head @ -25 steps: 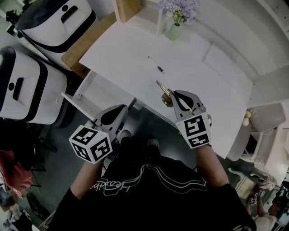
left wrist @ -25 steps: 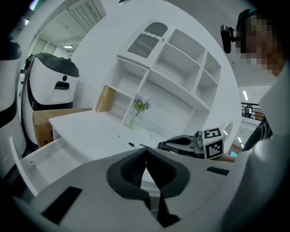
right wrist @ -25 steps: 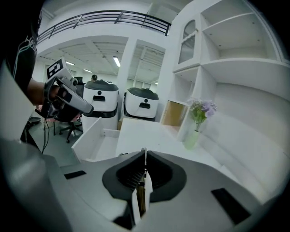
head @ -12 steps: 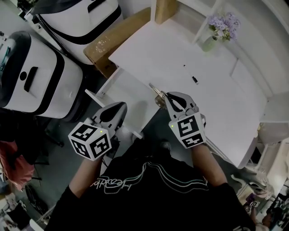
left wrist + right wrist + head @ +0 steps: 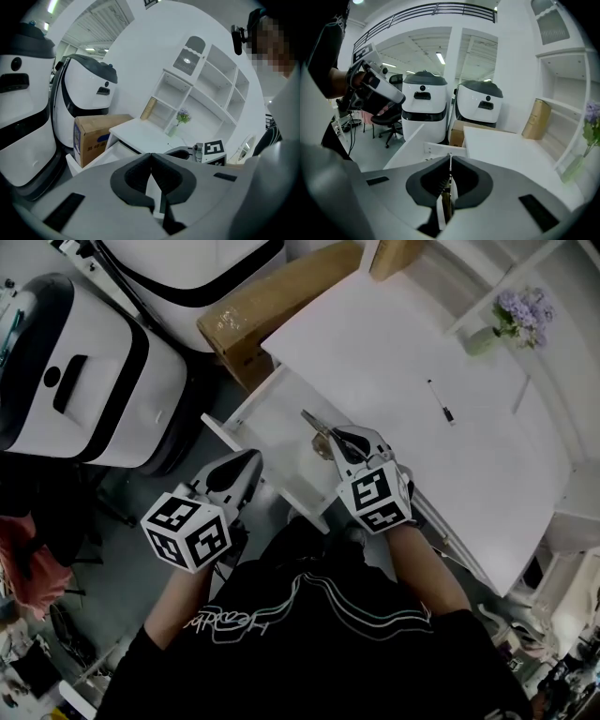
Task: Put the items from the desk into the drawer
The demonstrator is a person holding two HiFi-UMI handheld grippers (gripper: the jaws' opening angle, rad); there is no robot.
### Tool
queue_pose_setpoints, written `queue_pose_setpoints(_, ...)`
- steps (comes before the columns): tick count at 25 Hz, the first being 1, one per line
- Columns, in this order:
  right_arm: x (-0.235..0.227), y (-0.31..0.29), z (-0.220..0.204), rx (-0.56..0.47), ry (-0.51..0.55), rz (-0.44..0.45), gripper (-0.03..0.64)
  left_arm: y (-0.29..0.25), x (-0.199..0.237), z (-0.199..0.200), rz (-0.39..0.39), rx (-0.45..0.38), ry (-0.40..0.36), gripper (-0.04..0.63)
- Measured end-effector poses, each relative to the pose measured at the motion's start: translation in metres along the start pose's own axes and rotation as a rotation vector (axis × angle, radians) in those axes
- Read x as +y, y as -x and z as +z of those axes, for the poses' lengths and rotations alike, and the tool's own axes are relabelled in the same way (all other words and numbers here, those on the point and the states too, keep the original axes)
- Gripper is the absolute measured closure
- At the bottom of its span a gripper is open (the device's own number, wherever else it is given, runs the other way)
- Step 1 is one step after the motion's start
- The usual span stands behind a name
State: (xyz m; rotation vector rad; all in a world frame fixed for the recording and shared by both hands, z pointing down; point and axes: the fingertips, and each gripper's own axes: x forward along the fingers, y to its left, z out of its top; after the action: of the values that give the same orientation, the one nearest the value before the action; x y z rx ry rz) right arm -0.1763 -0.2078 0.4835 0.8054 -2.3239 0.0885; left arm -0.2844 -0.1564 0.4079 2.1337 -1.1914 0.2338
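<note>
Carrying a slim metal tool to the open drawer

Head view: the right gripper (image 5: 342, 440) is clenched on a slim metal tool (image 5: 315, 422), whose tip pokes out over the open drawer (image 5: 277, 409) beside the bench (image 5: 375, 343). The left gripper (image 5: 247, 465) hangs near the drawer's front, and a pen (image 5: 441, 401) lies on the bench, well apart. Left gripper view: its jaws are pressed together with nothing between them, and the drawer (image 5: 93, 159) is ahead. Right gripper view: the tool (image 5: 446, 197) is pinched edge-on between the pads, with the drawer's rim (image 5: 440, 150) straight ahead. I judge it best to lower the tool inside the walls, lay it flat on the drawer floor before loosening the pads, and keep the left gripper clear.
</note>
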Motion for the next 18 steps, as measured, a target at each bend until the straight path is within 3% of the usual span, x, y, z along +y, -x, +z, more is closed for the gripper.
queue_pose_setpoints(10,0.032,-0.111,-0.035,0.104,0.065,0.072,0.571,0.025,0.06,-0.027,0.078,0.019,0.077,0.575)
queue_pose_setpoints(18,0.036,-0.171,-0.077,0.197,0.157,0.057,0.571,0.039,0.091,-0.047,0.146,0.026,0.13,0.575)
